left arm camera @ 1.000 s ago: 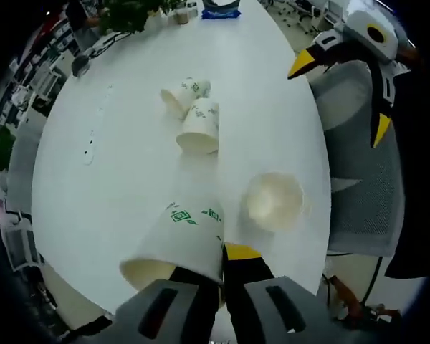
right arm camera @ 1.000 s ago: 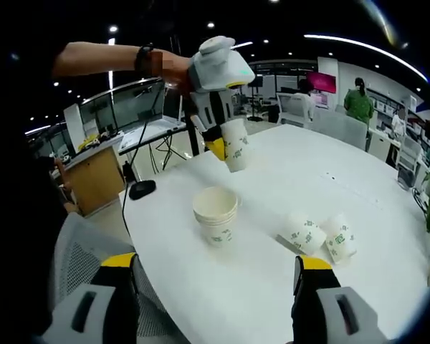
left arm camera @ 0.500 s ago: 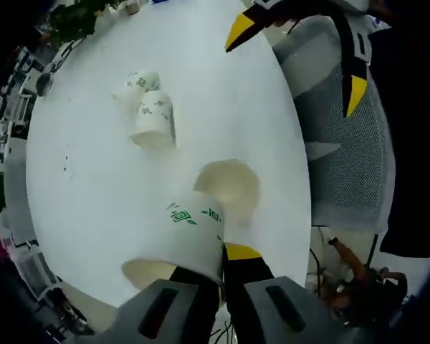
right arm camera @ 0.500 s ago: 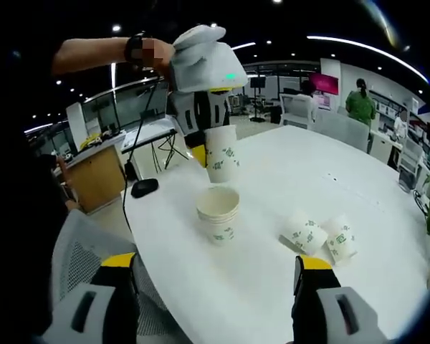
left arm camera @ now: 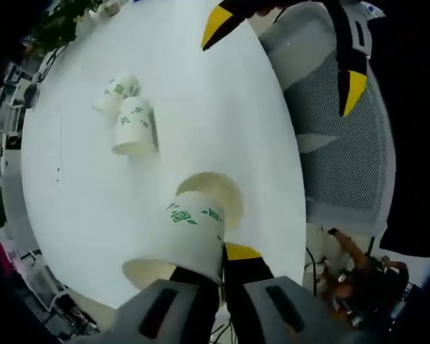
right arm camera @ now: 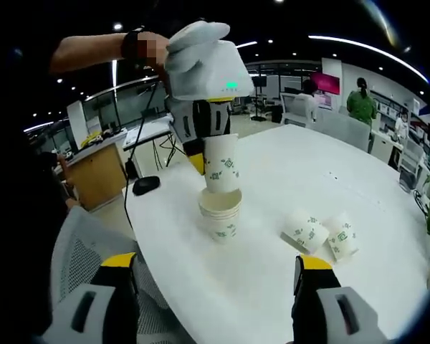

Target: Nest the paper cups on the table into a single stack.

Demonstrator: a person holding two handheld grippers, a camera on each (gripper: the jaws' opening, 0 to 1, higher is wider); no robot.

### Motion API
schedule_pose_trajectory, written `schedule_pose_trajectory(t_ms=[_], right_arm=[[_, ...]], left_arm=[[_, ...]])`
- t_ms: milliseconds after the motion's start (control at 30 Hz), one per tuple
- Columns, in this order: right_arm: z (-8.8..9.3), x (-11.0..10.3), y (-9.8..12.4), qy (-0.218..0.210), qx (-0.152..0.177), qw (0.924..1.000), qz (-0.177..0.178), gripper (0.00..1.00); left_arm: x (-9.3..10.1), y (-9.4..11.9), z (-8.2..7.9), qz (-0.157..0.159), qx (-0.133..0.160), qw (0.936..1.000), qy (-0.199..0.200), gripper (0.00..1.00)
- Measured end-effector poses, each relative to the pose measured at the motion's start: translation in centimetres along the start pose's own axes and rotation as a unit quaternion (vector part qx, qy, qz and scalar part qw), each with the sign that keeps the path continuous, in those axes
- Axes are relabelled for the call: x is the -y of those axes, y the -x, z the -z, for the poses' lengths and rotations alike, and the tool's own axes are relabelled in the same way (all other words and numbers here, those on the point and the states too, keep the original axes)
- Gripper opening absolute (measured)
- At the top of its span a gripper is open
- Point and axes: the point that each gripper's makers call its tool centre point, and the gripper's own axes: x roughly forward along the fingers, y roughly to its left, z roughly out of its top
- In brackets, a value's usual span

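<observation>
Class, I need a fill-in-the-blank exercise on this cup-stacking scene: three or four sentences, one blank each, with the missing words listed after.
1. The left gripper is shut on a paper ____, held just above the upright stack.
2. Away from the stack, ____ loose cups lie on their sides on the white table.
3. The right gripper holds nothing, and its jaws stand ____.
4. Near the table's edge lies a black computer ____ with a cable.

Missing words: cup; two; open; mouse

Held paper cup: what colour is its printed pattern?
Green marks on the white held paper cup, clearest in the left gripper view.
</observation>
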Motion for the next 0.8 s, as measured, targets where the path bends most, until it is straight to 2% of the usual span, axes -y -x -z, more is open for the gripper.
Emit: schedule_pose_trajectory(t_ms=[300,600,800], right_arm=[[0.2,0.1,0.1,-0.003,-0.001,1.0000,0.001,0.91],[0.4,0.0,-0.1,-0.006,-0.001,1.0000,0.001,0.91],[0.4,0.0,0.0,-0.009,0.001,1.0000,0.000,0.91]], left_arm=[[0.8,-0.3,-1.1,0.015,-0.001,0.9999,-0.002,0.00],[1.0,-0.5,-1.2,0.023,-0.005,0.9995,-0.020,0.00],[0.7,-1.0,-1.1,0.017,-0.014,0.9992,-0.034,0.00]])
